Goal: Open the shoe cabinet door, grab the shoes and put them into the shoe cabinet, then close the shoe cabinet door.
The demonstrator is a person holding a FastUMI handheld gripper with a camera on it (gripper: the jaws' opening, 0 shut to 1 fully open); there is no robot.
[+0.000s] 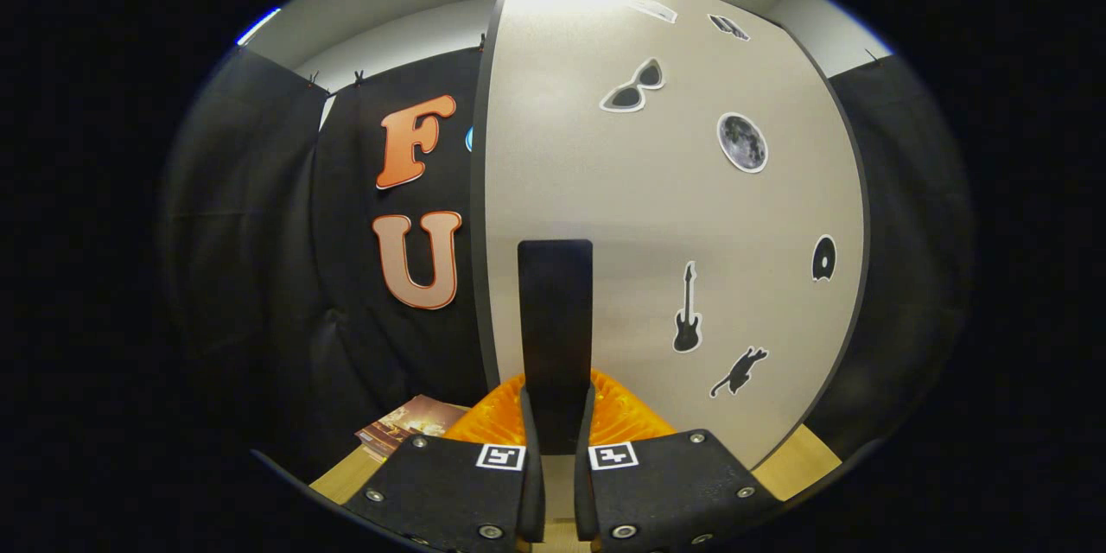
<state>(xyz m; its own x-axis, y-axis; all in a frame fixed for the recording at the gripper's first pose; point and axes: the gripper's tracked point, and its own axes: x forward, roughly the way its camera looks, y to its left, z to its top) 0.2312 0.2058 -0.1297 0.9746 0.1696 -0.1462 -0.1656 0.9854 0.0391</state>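
Gripper view: my gripper (556, 415) sits low in the centre of the frame, fingers drawn narrow and pinching the dark upright handle (555, 320) of the shoe cabinet door (657, 216). That pale door, dotted with stickers (741, 142), fills the middle and right. An orange object (622, 415) peeks behind the fingers, a booklet (406, 425) lies lower left.

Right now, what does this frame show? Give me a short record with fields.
gripper: fingers closed on the handle
handle: black upright bar on the door, held between the fingers
door: pale, with stickers; open or closed unclear
orange thing: just beyond the fingers, below the handle
booklet: beside the orange thing
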